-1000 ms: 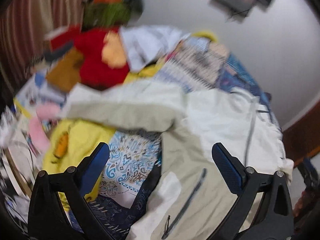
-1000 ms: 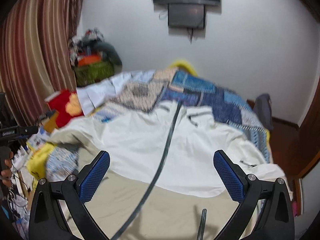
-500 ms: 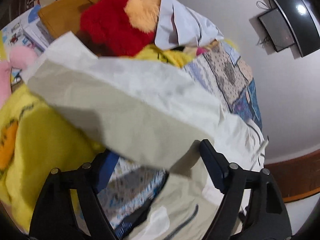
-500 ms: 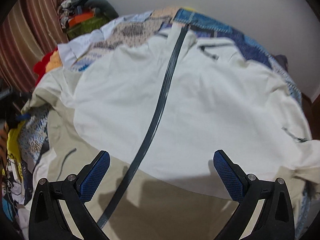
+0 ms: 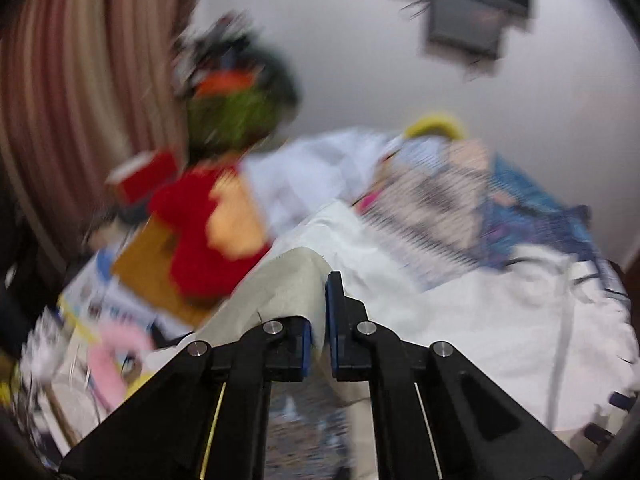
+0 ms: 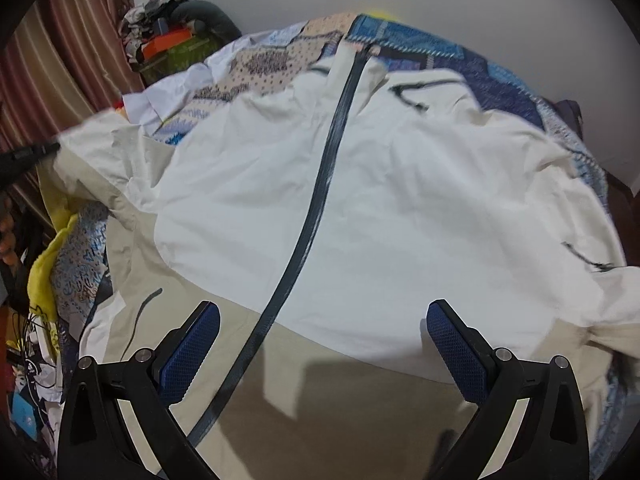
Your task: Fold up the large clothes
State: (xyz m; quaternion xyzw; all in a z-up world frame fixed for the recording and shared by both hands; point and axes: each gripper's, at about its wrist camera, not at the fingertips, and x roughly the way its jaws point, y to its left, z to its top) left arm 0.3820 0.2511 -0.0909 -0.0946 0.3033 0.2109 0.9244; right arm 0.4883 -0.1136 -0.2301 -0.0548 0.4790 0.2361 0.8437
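Observation:
A large white and beige jacket (image 6: 400, 184) with a dark front zipper (image 6: 320, 184) lies spread on the bed. My left gripper (image 5: 318, 320) is shut on the jacket's left sleeve (image 5: 288, 288), lifting its beige cuff; the left wrist view is blurred. That gripper shows in the right wrist view as a dark tip (image 6: 28, 154) at the sleeve end (image 6: 92, 148). My right gripper (image 6: 324, 344) is open and empty, hovering over the jacket's beige lower part with the zipper between its fingers.
A patterned blue quilt (image 6: 460, 52) covers the bed under the jacket. A red plush toy (image 5: 200, 224), yellow cloth (image 6: 44, 272) and clutter lie at the left. A green basket (image 6: 176, 56) of clothes stands by the striped curtain (image 5: 80, 100). A wall TV (image 5: 464, 0) hangs behind.
My left gripper has closed on the sleeve cuff and lifted it, tilting the view up. My right gripper has moved slightly lower over the jacket and stays open.

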